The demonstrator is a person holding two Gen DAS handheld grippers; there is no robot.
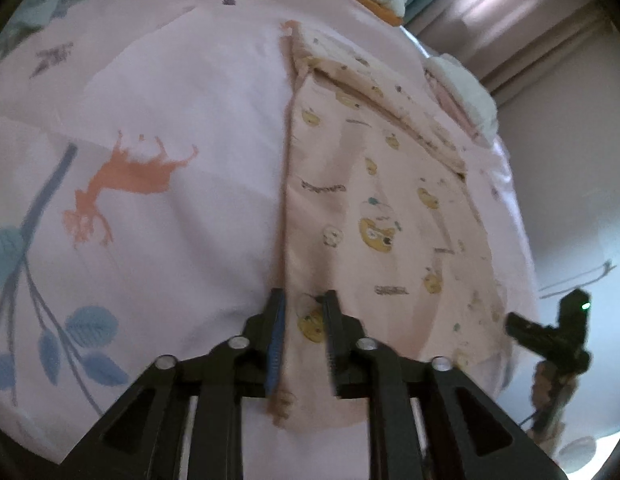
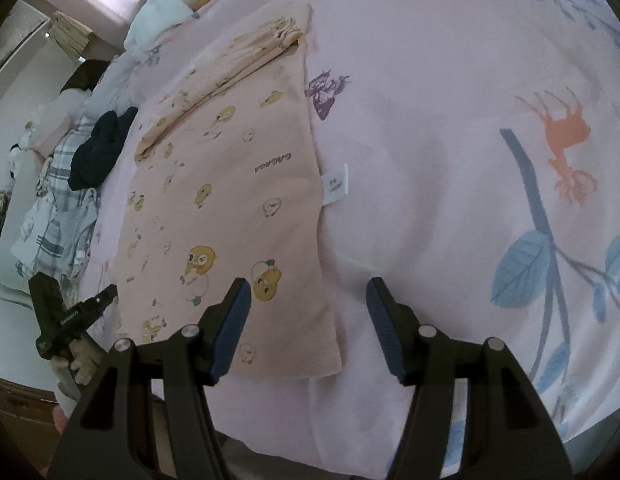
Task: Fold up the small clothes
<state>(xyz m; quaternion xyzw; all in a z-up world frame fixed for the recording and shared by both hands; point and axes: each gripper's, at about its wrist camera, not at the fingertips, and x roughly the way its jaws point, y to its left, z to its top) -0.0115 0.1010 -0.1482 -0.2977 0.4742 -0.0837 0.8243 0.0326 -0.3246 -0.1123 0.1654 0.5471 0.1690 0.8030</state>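
Left gripper (image 1: pixel 303 298) angled down, narrowly parted over peach garment (image 1: pixel 350 208) edge (not gripping), right gripper (image 2: pixel 309 286) wide, tilted down

The near hem of the peach garment (image 1: pixel 350 208) is hidden behind the left claw (image 1: pixel 302 300), and I cannot tell if the pads touch the cloth. The white label (image 2: pixel 336 185) has print too small to read. The bed sheet (image 2: pixel 430 160) is cut by every edge. The dark clothes (image 2: pixel 100 148) are blurred.
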